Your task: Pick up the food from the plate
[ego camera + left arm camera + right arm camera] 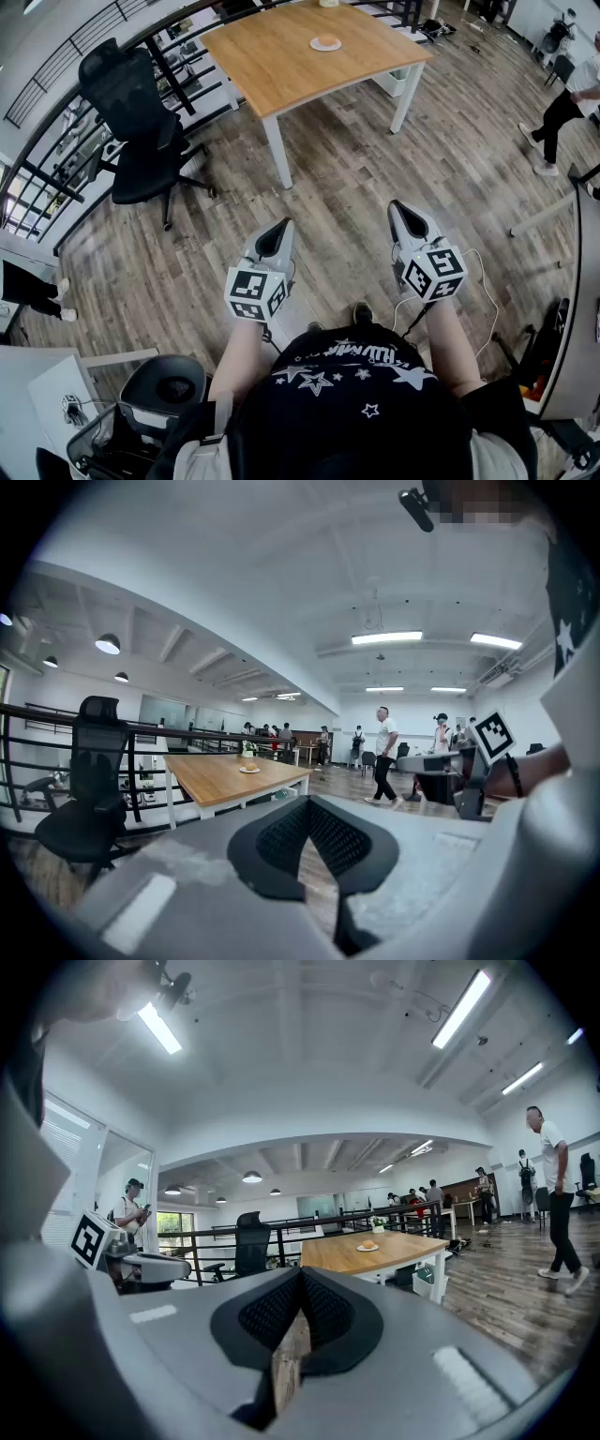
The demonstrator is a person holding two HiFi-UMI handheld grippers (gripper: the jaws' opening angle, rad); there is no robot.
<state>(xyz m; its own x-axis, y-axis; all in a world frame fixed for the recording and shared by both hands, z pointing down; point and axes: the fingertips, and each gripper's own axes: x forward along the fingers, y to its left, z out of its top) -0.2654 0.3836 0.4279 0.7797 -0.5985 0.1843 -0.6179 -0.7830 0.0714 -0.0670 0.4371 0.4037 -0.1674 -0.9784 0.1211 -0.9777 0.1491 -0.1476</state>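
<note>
- Both claws are up in front of the person's chest, side by side over the wood floor and nowhere near the surface yet.
- The left claw has its tips pinched together with nothing between them, which is easy to see in the left gripper view.
- The right claw is the same, fully closed and empty.
- The food is a small round bun-looking thing on a white plate. The plate sits well back from the surface's near edge and closer to the far side, with nothing touching it.
- A black office chair is parked off the surface's left corner, next to the railing.
- Someone in a white shirt and dark trousers is walking across the floor off to the right.
</note>
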